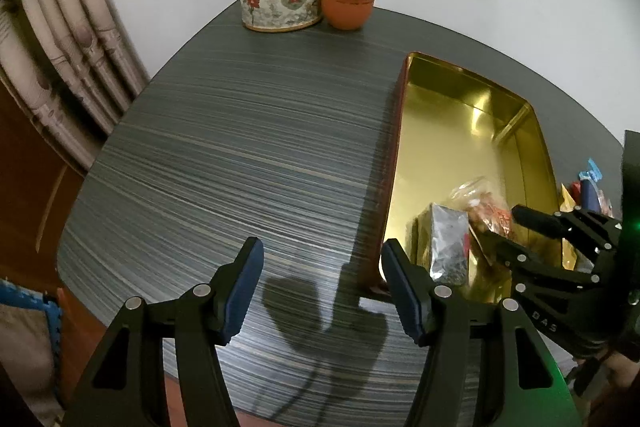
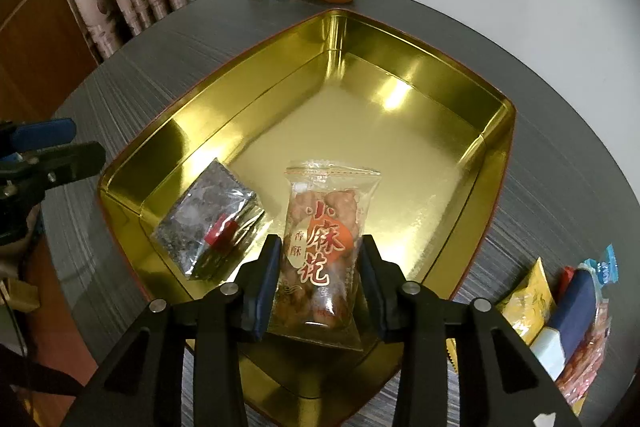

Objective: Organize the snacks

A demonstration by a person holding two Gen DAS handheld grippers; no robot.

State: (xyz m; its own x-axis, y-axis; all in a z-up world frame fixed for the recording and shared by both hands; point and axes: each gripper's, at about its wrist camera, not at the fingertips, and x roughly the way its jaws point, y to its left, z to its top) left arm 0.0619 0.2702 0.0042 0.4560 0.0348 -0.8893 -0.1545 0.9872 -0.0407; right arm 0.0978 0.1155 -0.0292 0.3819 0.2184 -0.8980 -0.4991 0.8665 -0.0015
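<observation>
Right claw pinching a snack packet over the gold tin beside a silver packet; lower flat before releasing. Left claw spread, idle above the table.

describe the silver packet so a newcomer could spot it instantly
Find the gold tin on the dark table. In its near left corner lies the silver packet, left of the clear twist-snack bag between the right gripper's jaws. It alone is foil, with a small red label.
</observation>
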